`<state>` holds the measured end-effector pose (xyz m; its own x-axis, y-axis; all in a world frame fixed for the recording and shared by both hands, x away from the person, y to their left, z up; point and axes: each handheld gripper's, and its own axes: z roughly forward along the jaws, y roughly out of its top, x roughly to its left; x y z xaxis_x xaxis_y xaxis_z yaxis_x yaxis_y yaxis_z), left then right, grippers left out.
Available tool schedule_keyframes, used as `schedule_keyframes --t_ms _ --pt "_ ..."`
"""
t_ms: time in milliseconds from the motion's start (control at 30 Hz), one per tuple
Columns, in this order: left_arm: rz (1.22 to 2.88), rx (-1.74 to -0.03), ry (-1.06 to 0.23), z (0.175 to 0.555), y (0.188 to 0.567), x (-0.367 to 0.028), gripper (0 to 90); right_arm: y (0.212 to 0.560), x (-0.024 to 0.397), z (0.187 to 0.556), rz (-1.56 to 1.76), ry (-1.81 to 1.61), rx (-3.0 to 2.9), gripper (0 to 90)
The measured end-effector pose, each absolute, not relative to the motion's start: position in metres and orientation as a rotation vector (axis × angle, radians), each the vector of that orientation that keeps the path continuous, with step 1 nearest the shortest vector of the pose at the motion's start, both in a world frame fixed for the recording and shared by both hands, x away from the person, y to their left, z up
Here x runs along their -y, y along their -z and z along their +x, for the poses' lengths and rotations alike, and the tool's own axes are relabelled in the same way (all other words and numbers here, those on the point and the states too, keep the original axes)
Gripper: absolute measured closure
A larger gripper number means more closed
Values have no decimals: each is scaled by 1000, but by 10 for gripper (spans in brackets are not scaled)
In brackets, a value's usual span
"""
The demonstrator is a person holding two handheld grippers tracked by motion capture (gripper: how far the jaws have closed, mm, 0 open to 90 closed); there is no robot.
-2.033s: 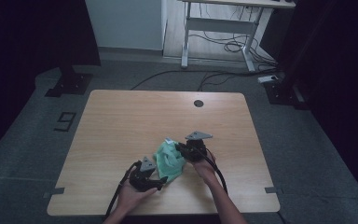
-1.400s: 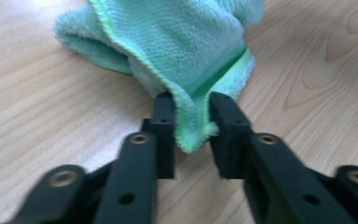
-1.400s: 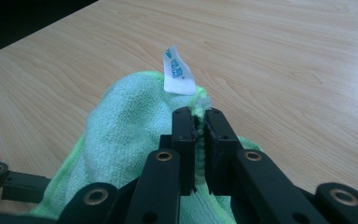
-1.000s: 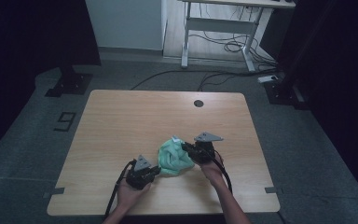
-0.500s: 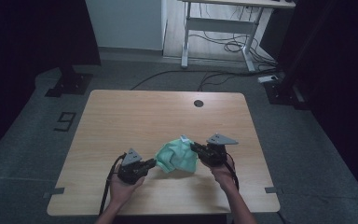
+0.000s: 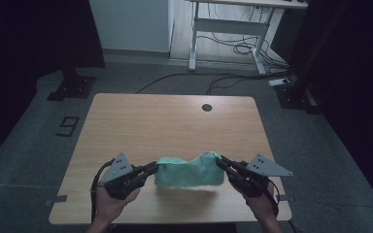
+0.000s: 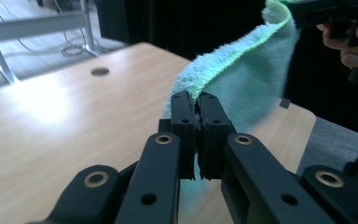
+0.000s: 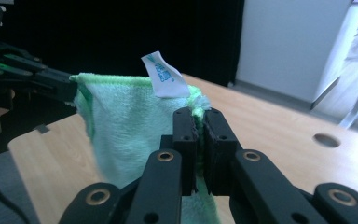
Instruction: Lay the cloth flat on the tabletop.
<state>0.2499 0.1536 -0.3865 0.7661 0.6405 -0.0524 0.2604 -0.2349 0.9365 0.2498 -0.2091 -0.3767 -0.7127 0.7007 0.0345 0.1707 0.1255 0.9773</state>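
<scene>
Above the wooden table (image 6: 141, 121), both tongs pinch one green towel (image 6: 189, 171) by opposite corners.

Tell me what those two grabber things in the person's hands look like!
Each one, the left gripper and the right gripper, is black, with two long flat jaws on jointed bars dotted with brassy round rivets. A grey three-cornered plate sits on top of each, and a black cable trails back. The forearms show no sleeves.

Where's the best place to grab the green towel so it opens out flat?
Probably by its two top corners, one from each side. The green towel hangs spread between the left tool and right tool, each shut on a hemmed corner; a white tag marks one.
</scene>
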Motion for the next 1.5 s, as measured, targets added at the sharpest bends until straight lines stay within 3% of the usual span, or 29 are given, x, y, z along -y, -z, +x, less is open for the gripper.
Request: schedule_keyframes --t_ms 100,267,433,967,1233,1333,1400,1433,1500 --pt "1834 -736 -381 270 393 -151 861 378 207 261 869 -1556 -1971 836" --pt "1890 -840 -292 302 430 -151 860 420 202 307 1026 -1510 -2050 836" --pt "1902 -881 -272 309 444 -156 857 448 201 318 1082 -1496 -2057 833" --pt "1932 -889 -293 319 439 -157 848 452 204 318 1073 -1486 -2026 825" --pt "1956 -920 -291 353 439 -155 842 452 200 338 1092 -1429 -2023 825" --pt "1974 -959 -386 395 446 -152 754 457 195 377 1154 -1348 -2020 803" --pt "1993 -1042 -456 414 451 -151 529 465 193 402 1203 -1317 -2017 648" --pt "1974 -1065 -452 419 452 -153 479 470 193 412 1247 -1291 -2010 566" --pt "1952 -1040 -442 417 451 -155 444 478 195 422 1322 -1269 -1997 485"
